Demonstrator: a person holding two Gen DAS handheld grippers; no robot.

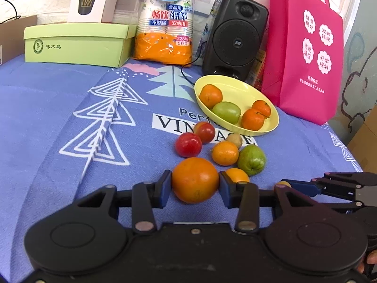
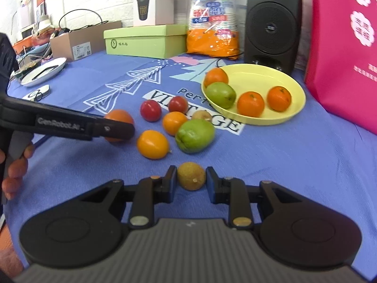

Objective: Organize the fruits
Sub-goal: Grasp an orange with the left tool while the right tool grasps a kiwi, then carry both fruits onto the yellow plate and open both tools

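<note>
Here, the left gripper (image 1: 195,182) is clamped on a large orange (image 1: 195,179) that sits on the blue printed tablecloth (image 1: 47,118), its blue pads pressed against both flanks of the fruit. The right gripper (image 2: 191,181) has its jaws drawn narrow around a small brownish-yellow fruit (image 2: 191,176), also low over the cloth, pads touching its sides. Beyond them lies a loose cluster: two red fruits (image 1: 188,144), a small orange (image 1: 225,153), a green fruit (image 1: 251,160) and a yellow-orange fruit (image 2: 153,144). Farther back, the yellow plate (image 1: 235,87) holds three small oranges and one green fruit. Behind the plate stand a black speaker (image 1: 235,35), a pink bag (image 1: 306,47), a pack of paper cups (image 1: 165,23) and a green box (image 1: 77,44).
</note>
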